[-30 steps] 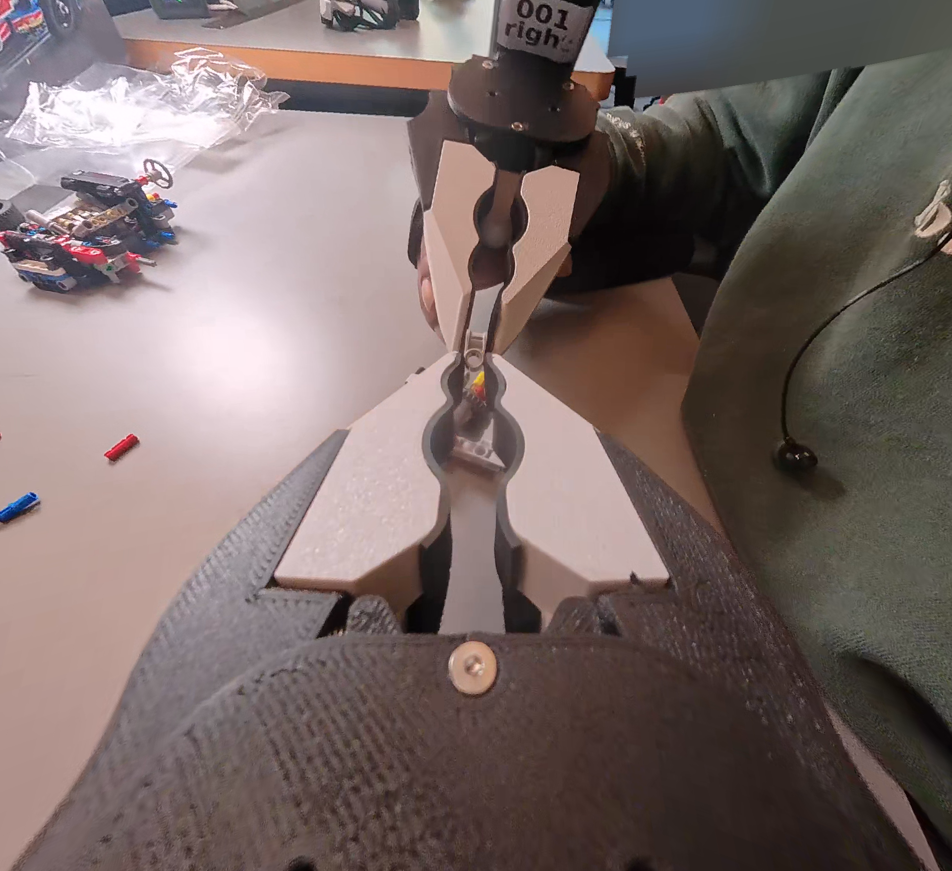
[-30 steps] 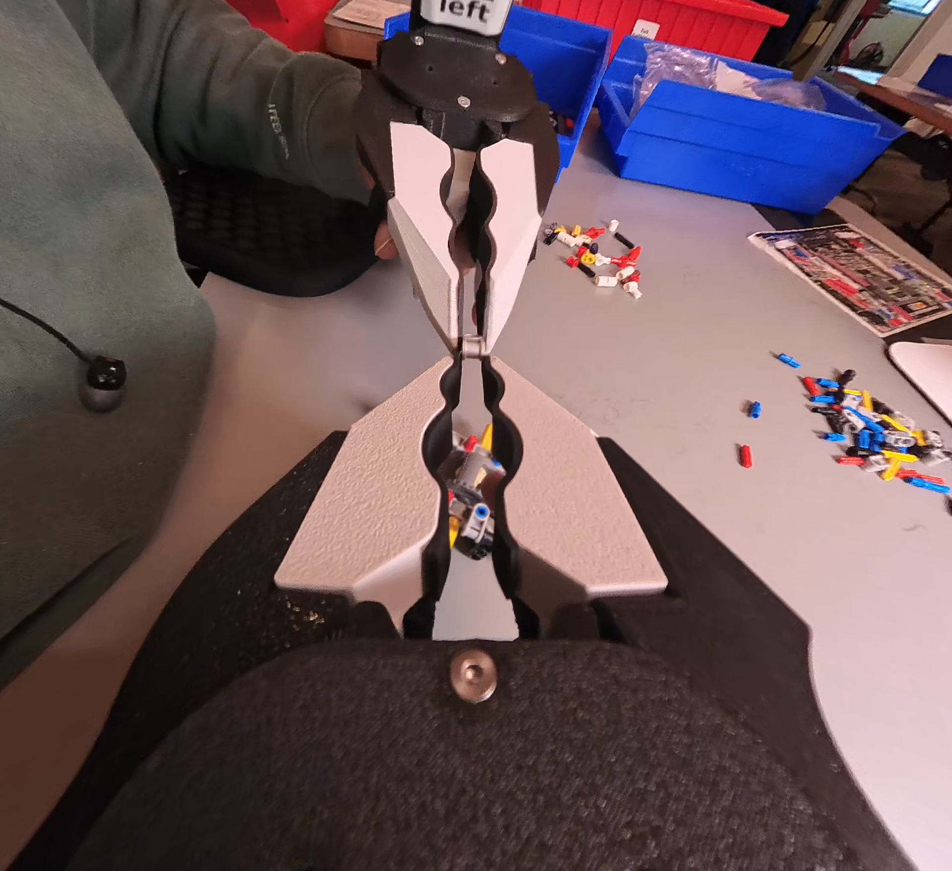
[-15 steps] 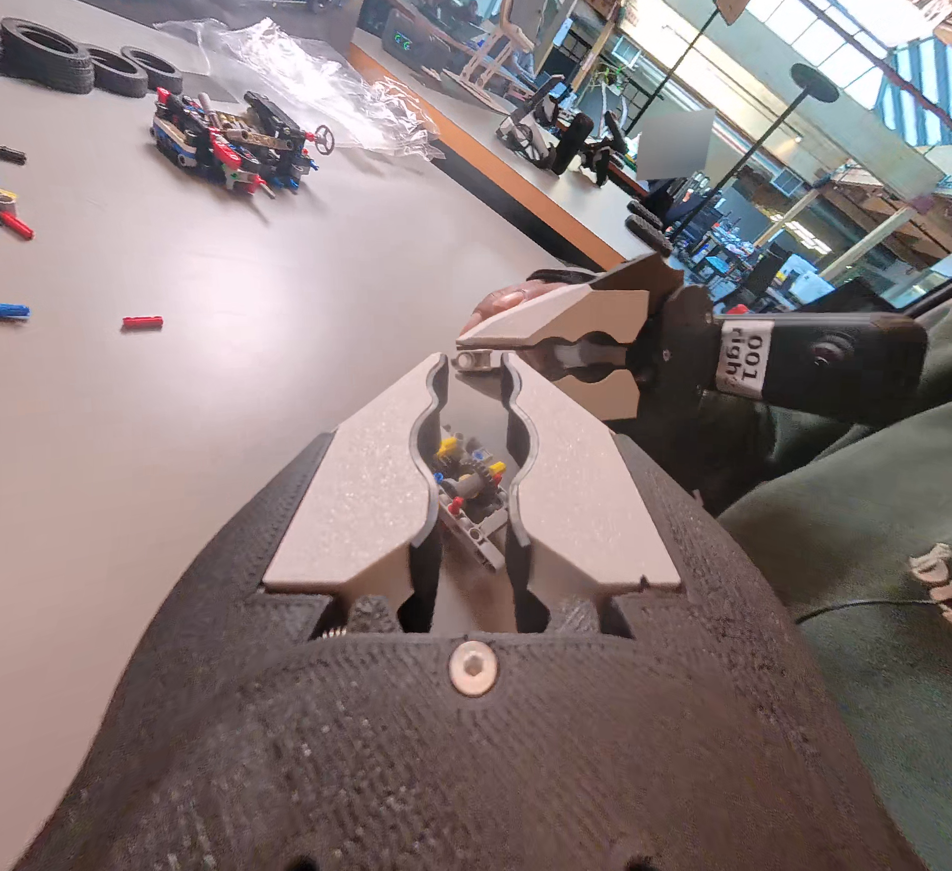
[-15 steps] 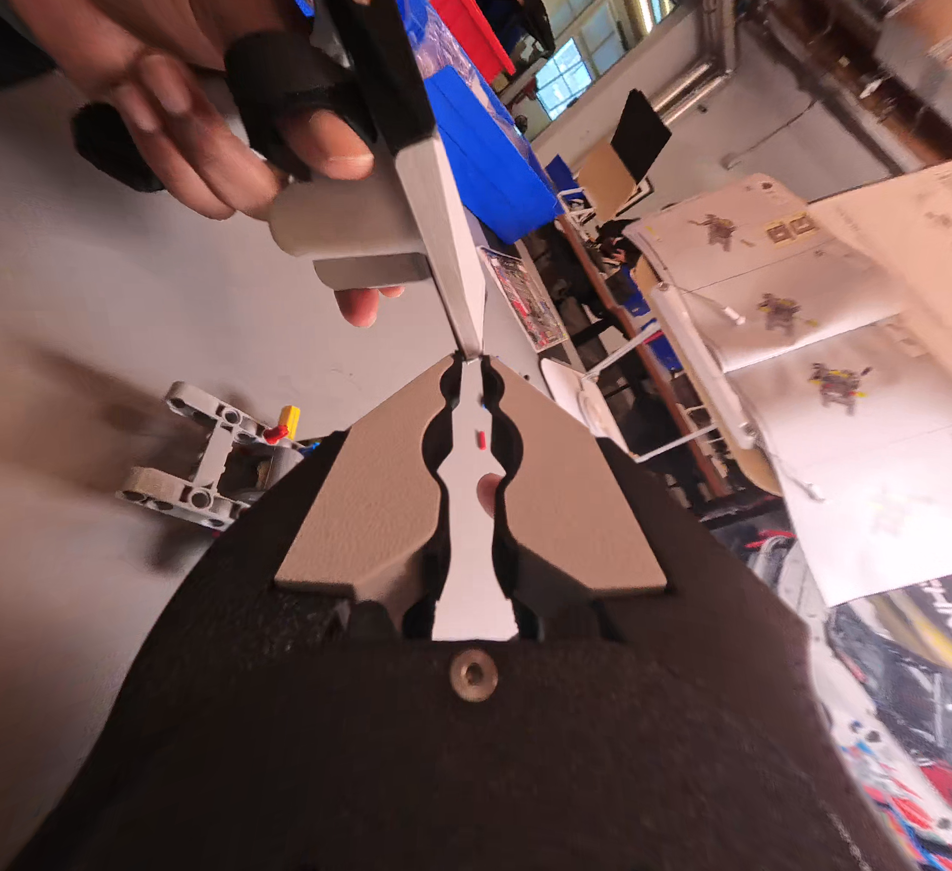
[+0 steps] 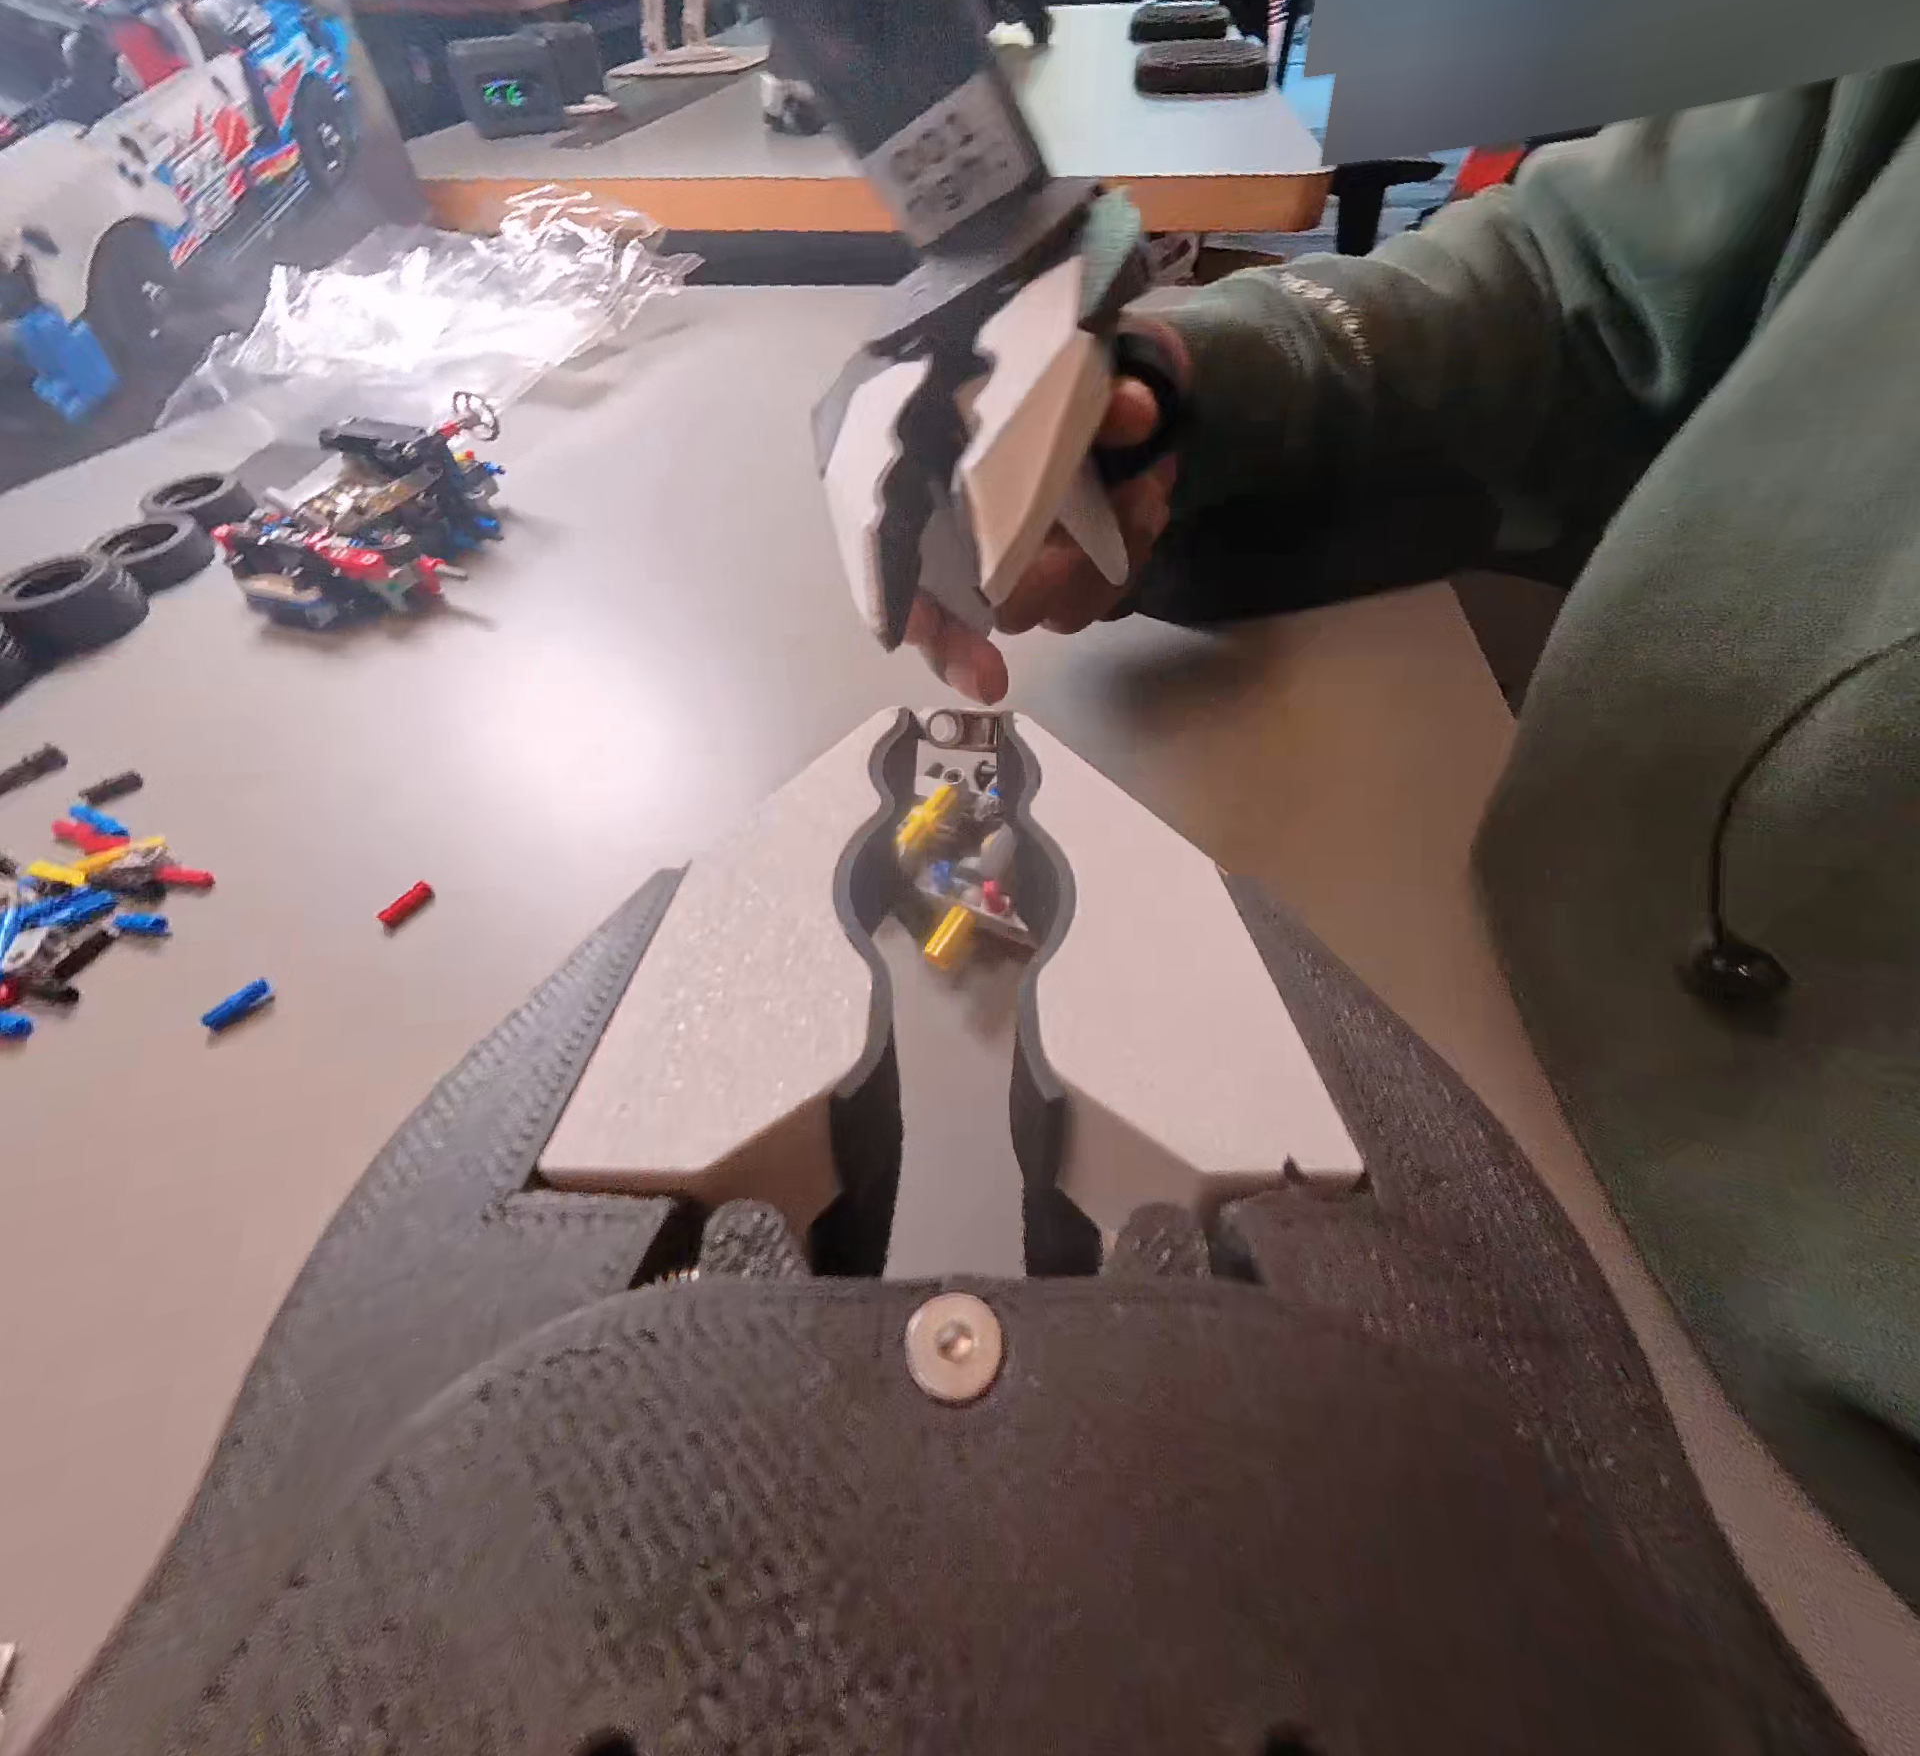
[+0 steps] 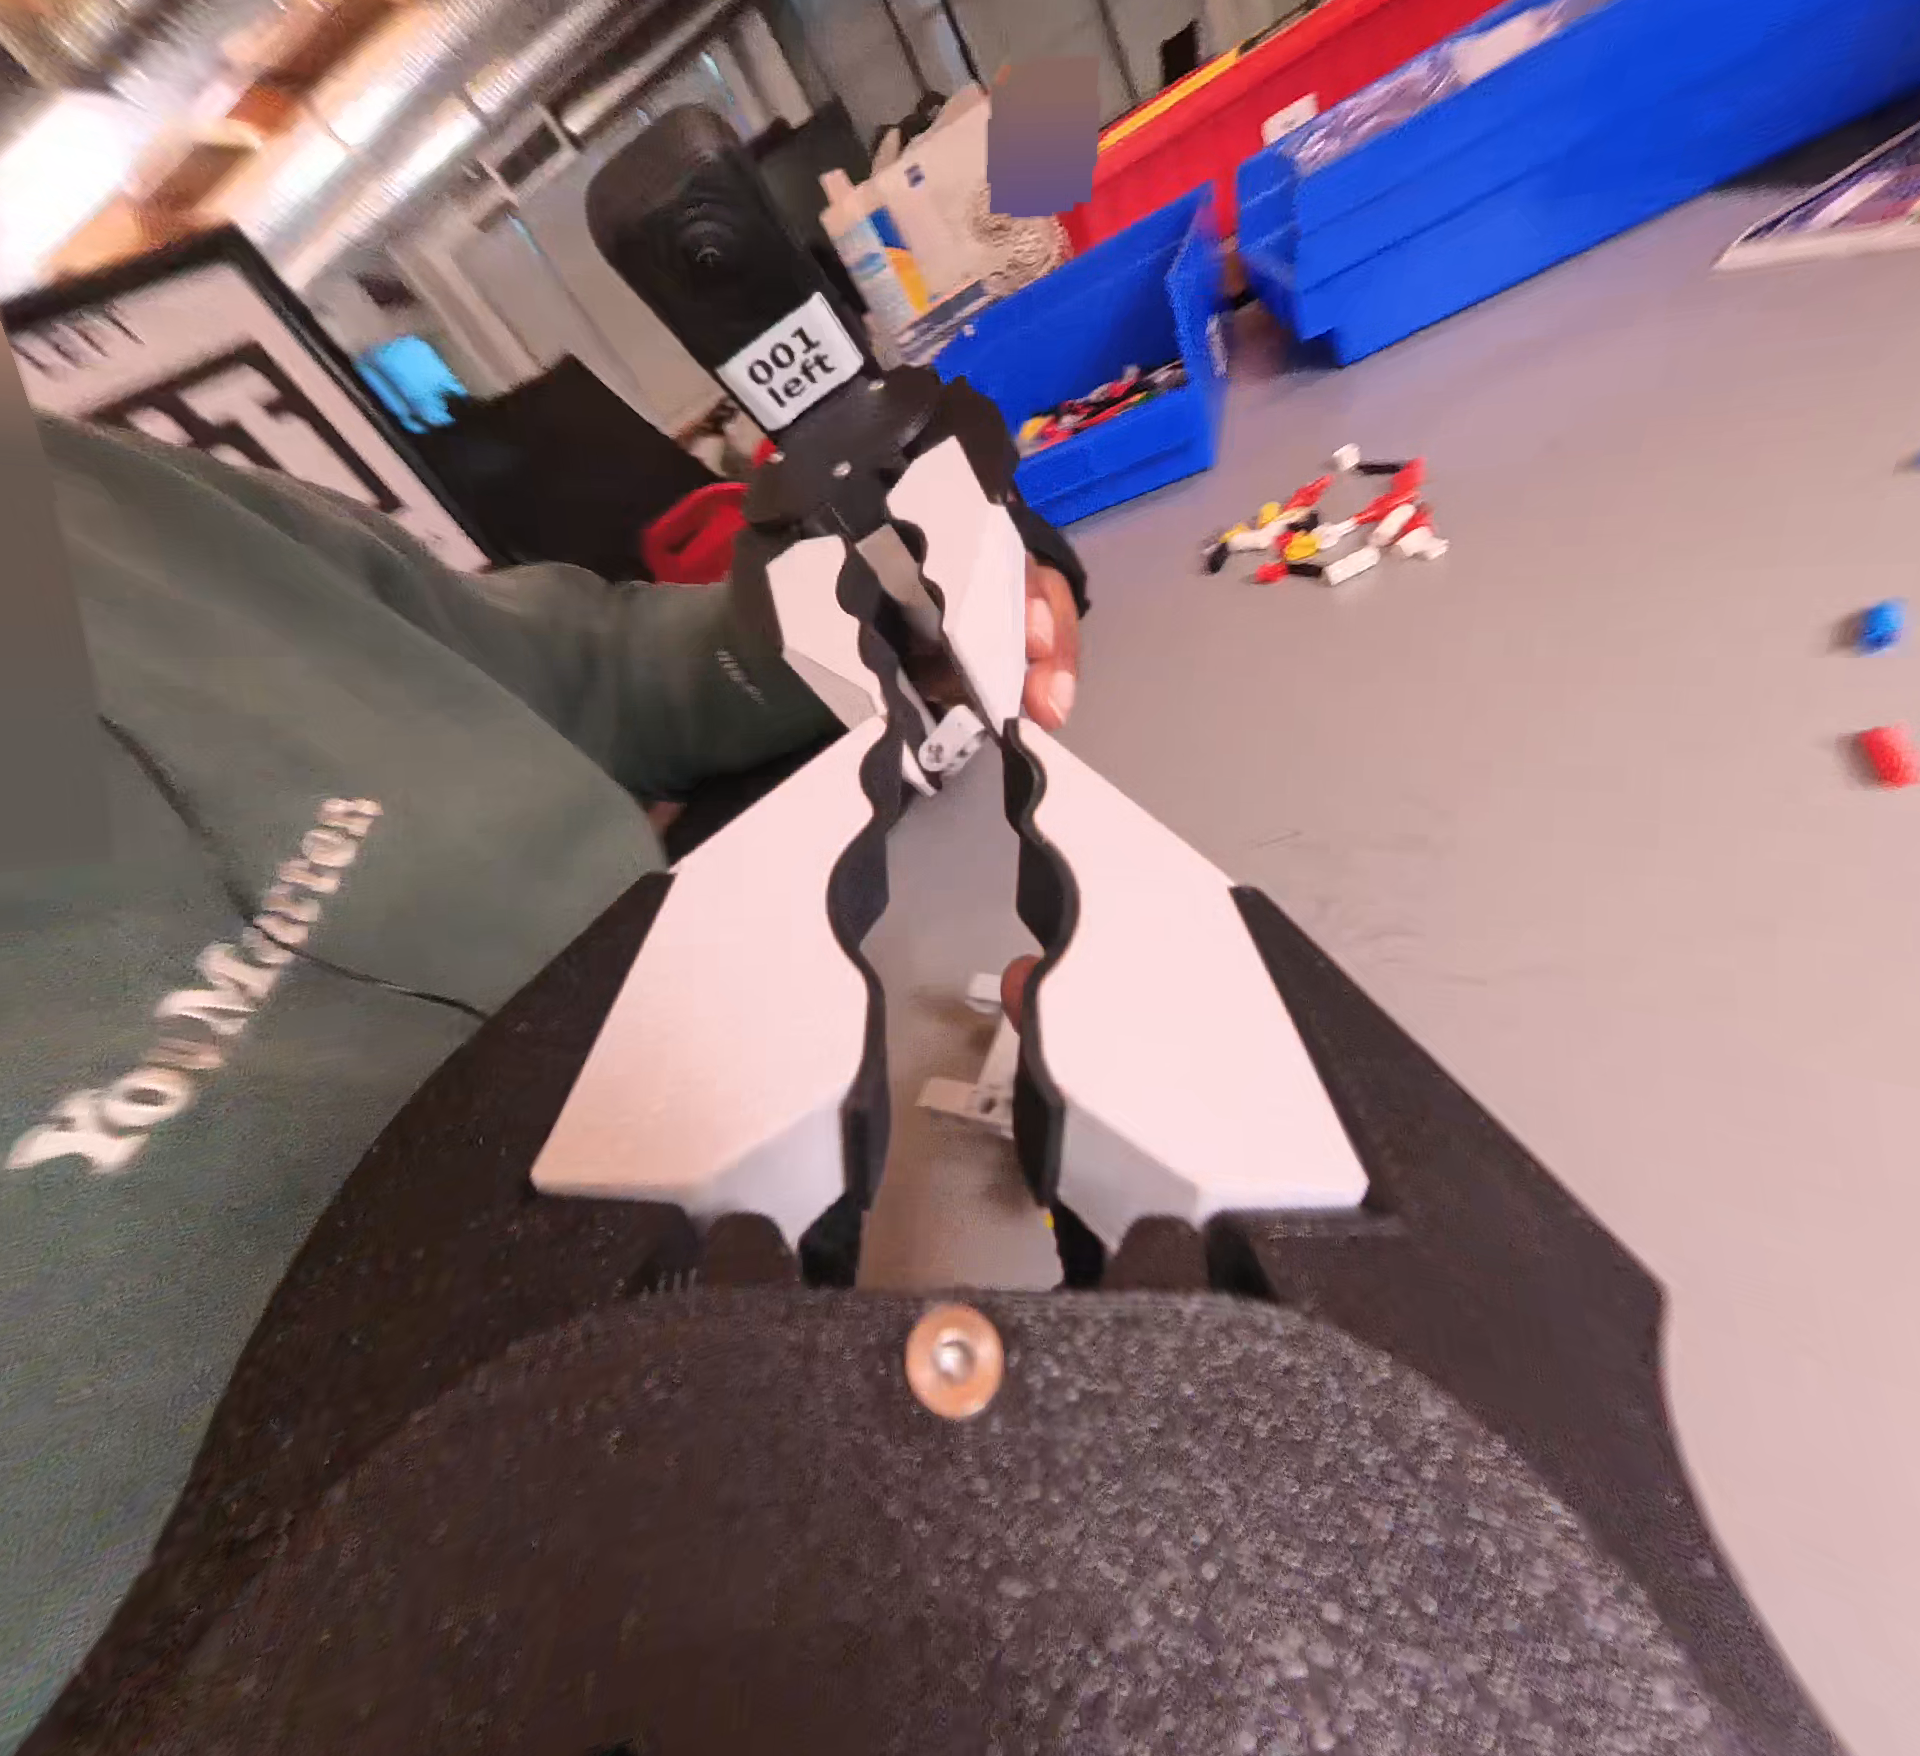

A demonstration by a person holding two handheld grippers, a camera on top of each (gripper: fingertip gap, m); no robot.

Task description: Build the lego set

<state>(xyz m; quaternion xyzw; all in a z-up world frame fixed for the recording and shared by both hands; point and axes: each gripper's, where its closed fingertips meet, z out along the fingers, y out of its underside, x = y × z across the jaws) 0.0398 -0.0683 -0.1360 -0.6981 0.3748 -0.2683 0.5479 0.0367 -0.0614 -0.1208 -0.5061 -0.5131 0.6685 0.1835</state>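
Left wrist view: the left hand-held gripper (image 5: 958, 727) clamps a small grey lego assembly (image 5: 961, 859) above the surface (image 5: 623, 667). The right hand-held gripper (image 5: 940, 610), jaws parted and empty, bears a blurred white label (image 5: 956, 158); the left one's label (image 6: 790, 364) is printed black on white.

Grey table (image 5: 644, 667); black tyres (image 5: 73, 600); red pin (image 5: 404, 903); blue bins (image 6: 1112, 376); green sleeve (image 5: 1455, 376); white-and-black gripper fingers (image 5: 727, 979).

My left tool (image 5: 958, 727) pinches closed on a small grey assembly at its tips. My right tool (image 6: 940, 750) hangs with a clear gap between its fingers, gripping nothing, tilted just beyond the left one. My right hand (image 5: 1049, 563) curls around its handle.
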